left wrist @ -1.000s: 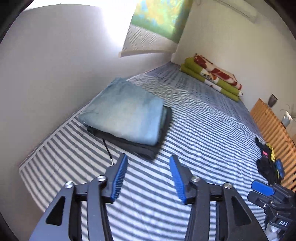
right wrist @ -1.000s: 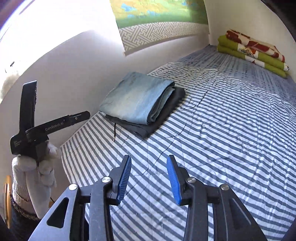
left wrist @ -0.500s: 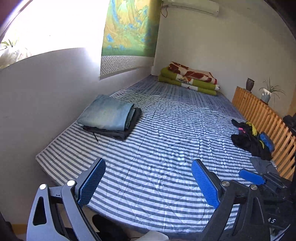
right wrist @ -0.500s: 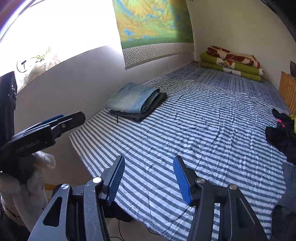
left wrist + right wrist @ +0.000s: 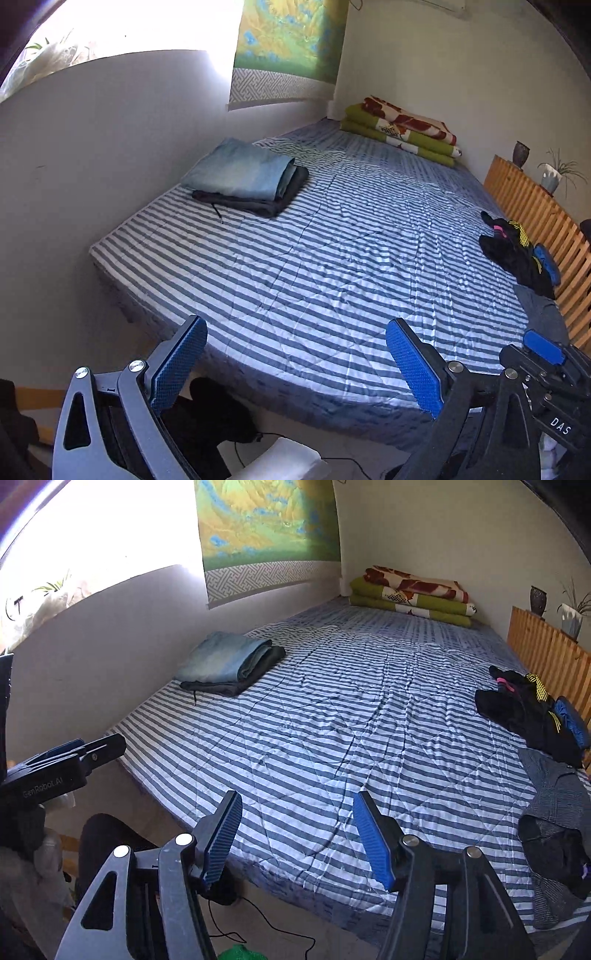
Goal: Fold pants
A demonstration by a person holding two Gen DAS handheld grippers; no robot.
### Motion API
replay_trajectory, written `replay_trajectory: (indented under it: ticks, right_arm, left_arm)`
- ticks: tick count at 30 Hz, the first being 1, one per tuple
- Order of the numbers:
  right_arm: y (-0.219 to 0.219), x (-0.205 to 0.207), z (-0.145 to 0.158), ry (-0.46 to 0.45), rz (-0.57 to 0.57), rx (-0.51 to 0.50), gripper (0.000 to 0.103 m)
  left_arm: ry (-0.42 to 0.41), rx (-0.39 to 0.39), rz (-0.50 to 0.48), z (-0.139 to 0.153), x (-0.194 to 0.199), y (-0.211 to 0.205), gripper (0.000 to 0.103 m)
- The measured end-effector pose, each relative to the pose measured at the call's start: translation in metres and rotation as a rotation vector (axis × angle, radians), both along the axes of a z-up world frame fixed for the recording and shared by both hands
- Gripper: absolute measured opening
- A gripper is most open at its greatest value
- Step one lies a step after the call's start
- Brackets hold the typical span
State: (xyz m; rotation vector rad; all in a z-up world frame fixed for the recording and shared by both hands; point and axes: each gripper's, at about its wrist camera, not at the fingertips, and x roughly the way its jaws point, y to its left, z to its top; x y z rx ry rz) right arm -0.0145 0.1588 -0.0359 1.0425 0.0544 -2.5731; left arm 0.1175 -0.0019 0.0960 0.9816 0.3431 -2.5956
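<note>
Folded pants (image 5: pixel 255 177) stacked on striped bed (image 5: pixel 332 266), unfolded clothes (image 5: pixel 532 712) opposite

Left claw (image 5: pixel 295 354) gapes wide, empty; right claw (image 5: pixel 297 834) is opening, nothing between its jaws.

Folded pants (image 5: pixel 231 662) are lying stacked on the bed (image 5: pixel 332 746) at far left; unfolded garments (image 5: pixel 532 716) are lying along its right edge, blankets (image 5: pixel 410 596) at the far end

"DAS" stands on the right tongs (image 5: pixel 554 391) — "GenRobot.AI" on the left tongs (image 5: pixel 55 771).
</note>
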Motion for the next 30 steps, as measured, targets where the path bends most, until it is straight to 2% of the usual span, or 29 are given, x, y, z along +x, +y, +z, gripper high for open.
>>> replay_trajectory:
  ticks: [6,15,30]
  right_arm:
    - [-0.009,-0.010,-0.014,-0.010,0.016,0.028,0.059]
    - [-0.008,-0.026,-0.028,-0.024,0.004,0.040,0.059]
    - [-0.007,-0.040,-0.030,-0.046,0.015,0.028,0.059]
  left_arm:
    - [-0.024,-0.003,0.018,-0.010,-0.004,-0.007,0.099]
    - [-0.067,0.000,-0.013,-0.025,-0.029,-0.009,0.099]
    - [-0.082,-0.003,0.011,-0.032,-0.044,-0.011,0.099]
